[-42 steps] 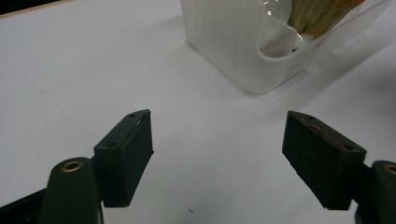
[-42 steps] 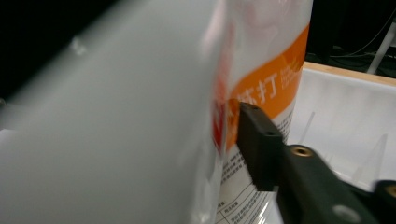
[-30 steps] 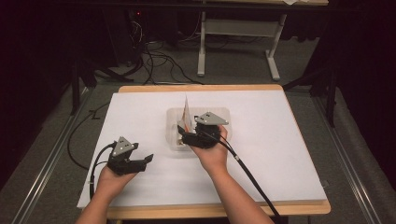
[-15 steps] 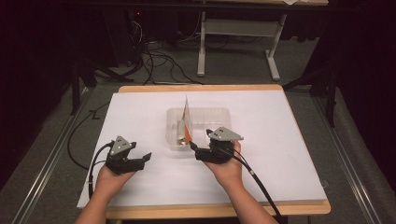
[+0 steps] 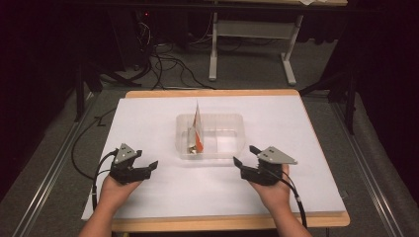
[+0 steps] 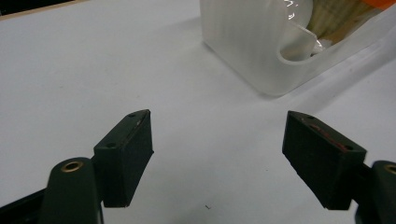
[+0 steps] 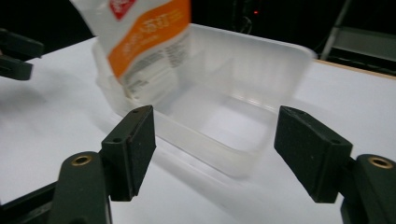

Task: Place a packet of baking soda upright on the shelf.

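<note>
Translucent plastic forms the landmark, an open tub set at the middle of the white table sheet, and every place below is referred to it. In the high view, a white and orange packet is seen standing on end inside the tub, against its left wall, where one second earlier the right gripper was held over it at the tub; that gripper has since been drawn back and is now found off the tub's near right corner, clear of it, its jaws having just closed a little with nothing between them. The placing of the packet is therefore judged complete. The left gripper is unchanged, resting well off the tub's near left corner, jaws apart and empty. Both hands are laid low on the sheet, grippers pointed inward toward the tub. In the left gripper view, the two black jaws are shown wide apart over bare sheet, with the tub's corner beyond them. In the right gripper view, the jaws are likewise spread and empty, the tub's near wall lies just beyond them, and the packet is seen leaning upright at the tub's far left.
</note>
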`<state>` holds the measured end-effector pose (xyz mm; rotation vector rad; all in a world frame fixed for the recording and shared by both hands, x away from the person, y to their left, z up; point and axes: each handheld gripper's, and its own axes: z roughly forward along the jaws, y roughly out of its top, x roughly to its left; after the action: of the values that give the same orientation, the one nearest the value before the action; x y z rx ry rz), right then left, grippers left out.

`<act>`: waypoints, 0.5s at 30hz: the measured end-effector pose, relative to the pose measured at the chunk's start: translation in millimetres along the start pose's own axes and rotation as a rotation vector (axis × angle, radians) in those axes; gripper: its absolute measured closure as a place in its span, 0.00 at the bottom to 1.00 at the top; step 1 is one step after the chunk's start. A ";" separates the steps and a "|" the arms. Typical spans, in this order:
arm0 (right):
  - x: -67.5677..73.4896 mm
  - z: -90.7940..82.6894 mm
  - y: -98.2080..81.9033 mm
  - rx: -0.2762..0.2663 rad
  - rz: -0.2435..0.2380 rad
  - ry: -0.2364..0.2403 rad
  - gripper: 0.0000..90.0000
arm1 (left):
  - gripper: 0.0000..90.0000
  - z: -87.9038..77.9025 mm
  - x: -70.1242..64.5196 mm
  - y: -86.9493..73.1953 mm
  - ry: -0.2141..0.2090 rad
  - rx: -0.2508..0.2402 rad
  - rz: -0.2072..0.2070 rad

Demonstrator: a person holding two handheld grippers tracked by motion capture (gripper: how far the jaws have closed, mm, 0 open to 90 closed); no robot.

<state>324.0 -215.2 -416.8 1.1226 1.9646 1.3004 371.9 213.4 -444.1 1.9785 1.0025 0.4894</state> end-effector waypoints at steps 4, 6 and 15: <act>-25.6 -24.3 -8.2 -0.005 -0.012 -0.056 0.36 | 0.28 -0.5 0.2 -0.5 0.004 -0.003 -0.006; -39.6 -35.5 -15.5 0.008 -0.012 -0.088 0.36 | 0.28 -1.2 0.4 -0.8 0.007 -0.003 -0.008; -100.4 -86.5 -58.2 0.104 0.067 -0.256 0.33 | 0.28 1.9 -4.7 -1.6 0.001 0.016 0.004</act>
<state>288.0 -353.8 -437.3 1.3442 1.8351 1.0382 369.5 209.2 -446.4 1.9950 1.0055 0.4859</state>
